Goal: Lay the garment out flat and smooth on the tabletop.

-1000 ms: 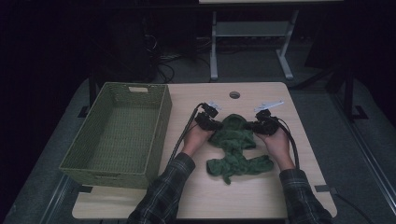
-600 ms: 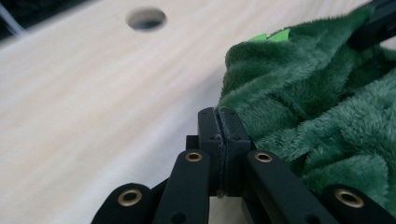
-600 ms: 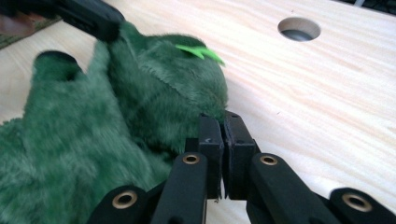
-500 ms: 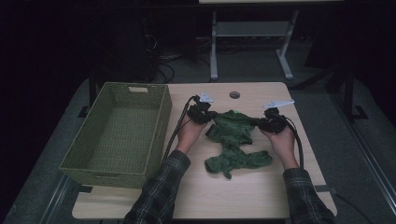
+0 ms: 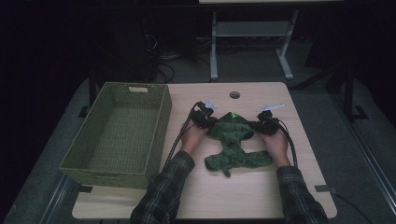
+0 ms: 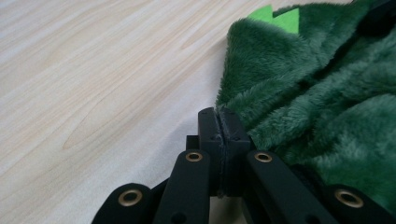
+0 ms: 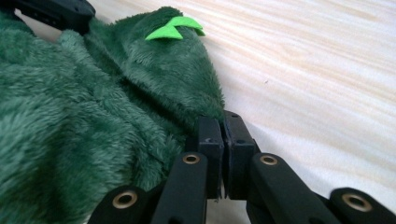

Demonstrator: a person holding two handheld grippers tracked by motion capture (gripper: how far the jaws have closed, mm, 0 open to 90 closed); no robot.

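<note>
High view shows my left tongs (image 5: 208,120) and right tongs (image 5: 258,124) spread further apart than a second ago, drawing the far edge of the green fleece garment (image 5: 233,142) out flat on the table (image 5: 261,186), right of the basket (image 5: 116,133). Both pairs are clamped tight, each pinching a fold of fleece at its edge. I judge the garment is being laid out for folding; the grip looks sound.
</note>
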